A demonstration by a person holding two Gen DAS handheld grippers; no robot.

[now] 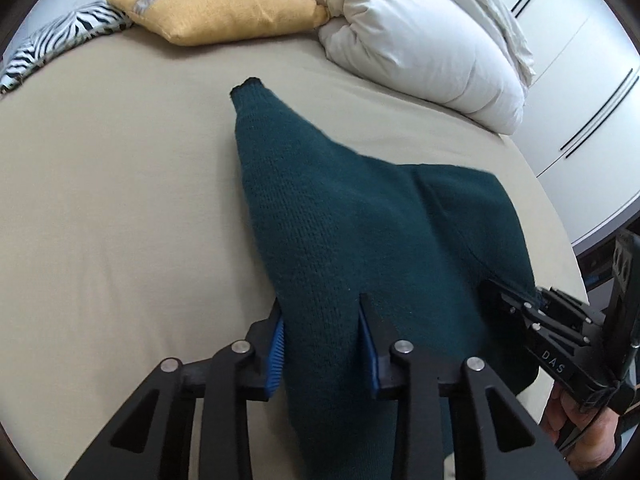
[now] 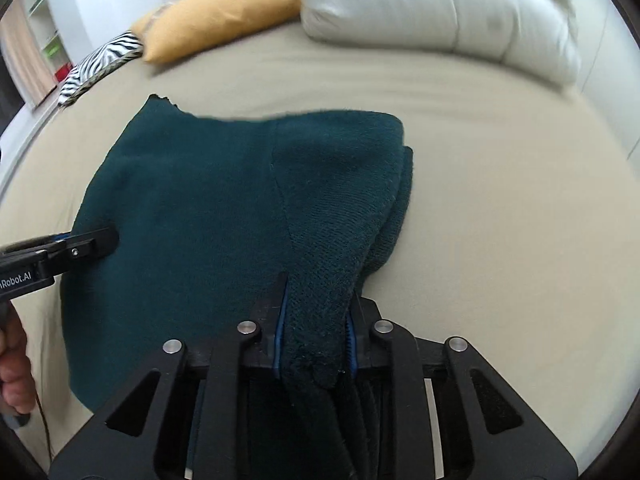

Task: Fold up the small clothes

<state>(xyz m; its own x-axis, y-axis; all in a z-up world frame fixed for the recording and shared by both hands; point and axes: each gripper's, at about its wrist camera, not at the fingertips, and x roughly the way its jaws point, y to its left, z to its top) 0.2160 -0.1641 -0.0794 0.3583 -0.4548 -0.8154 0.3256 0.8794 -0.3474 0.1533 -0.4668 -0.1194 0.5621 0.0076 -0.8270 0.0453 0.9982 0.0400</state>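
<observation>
A dark teal knit sweater (image 1: 352, 216) lies partly folded on the beige bed sheet (image 1: 120, 200), one sleeve reaching toward the pillows. My left gripper (image 1: 322, 312) is shut on the sweater's near left edge, with knit bunched between the blue pads. My right gripper (image 2: 318, 308) is shut on the sweater (image 2: 192, 216) at its near right edge, with thick folded fabric between the fingers. The right gripper also shows in the left wrist view (image 1: 516, 304) at the sweater's right corner. The left gripper shows in the right wrist view (image 2: 106, 240) on the sweater's left edge.
A yellow cushion (image 1: 220, 4) and a zebra-print cushion (image 1: 60, 44) lie at the head of the bed. A bunched white duvet (image 1: 424, 40) sits at the far right. White wardrobe doors (image 1: 580, 80) stand beyond the bed's right edge.
</observation>
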